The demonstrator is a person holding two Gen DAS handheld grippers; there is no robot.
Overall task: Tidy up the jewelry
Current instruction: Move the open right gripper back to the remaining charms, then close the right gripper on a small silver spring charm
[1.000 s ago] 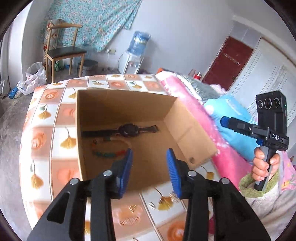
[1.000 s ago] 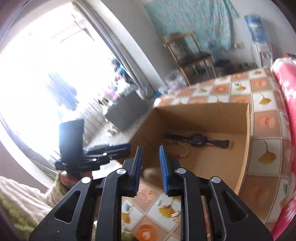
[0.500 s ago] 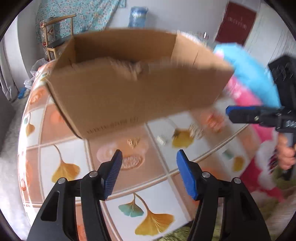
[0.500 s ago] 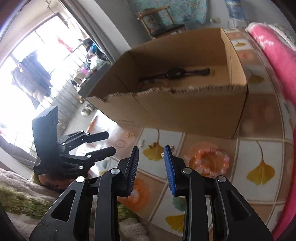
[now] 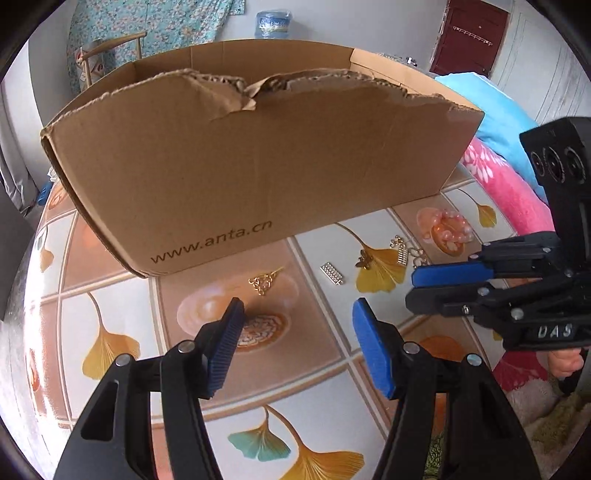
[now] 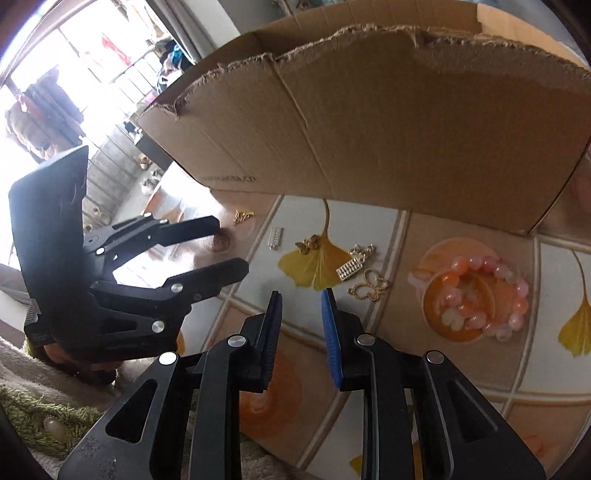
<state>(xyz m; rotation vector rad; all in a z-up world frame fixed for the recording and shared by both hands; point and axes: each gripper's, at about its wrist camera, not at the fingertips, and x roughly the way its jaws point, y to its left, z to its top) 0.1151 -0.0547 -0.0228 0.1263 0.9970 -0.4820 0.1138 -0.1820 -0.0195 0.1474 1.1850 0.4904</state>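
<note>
Left hand-held gripper spread and empty; right hand-held gripper closing, nothing between, above table.

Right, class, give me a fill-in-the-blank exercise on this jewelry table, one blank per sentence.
1. The web address on the cardboard box ends in anta.____.
2. The bead bracelet on the tablecloth is mostly ____ in colour.
3. Between the pads of the left gripper there is ____.
4. The right gripper has ____ pads.

Missing words: cn; pink; nothing; blue

Home bedroom: blankets, wooden chair, water dispenser.
</note>
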